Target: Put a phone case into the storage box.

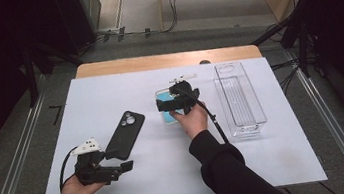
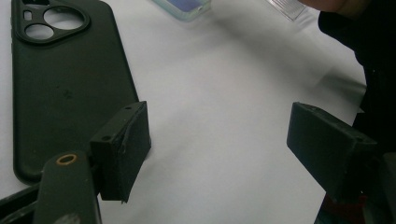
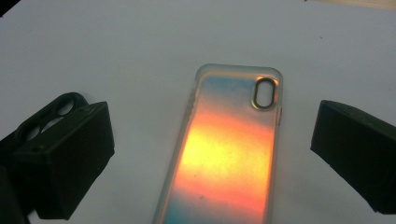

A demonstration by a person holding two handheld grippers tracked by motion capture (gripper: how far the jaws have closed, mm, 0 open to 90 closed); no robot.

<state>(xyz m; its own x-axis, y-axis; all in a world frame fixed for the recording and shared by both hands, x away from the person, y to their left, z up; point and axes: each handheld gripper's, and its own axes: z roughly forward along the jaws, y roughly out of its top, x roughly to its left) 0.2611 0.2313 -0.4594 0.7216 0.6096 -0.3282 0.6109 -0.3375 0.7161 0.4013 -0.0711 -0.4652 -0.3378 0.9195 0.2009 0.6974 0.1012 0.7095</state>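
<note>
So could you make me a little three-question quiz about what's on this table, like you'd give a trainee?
1. True or false: the right tool is shut on the iridescent phone case.
2. Which thing lies nearest the left tool?
A. the clear plastic tray
B. the black phone case
C. the iridescent phone case
3. Fill in: all the things rest on a ____ board.

Key:
1. False: its jaws stand open on either side of the case, not touching it.
2. B
3. white
</note>
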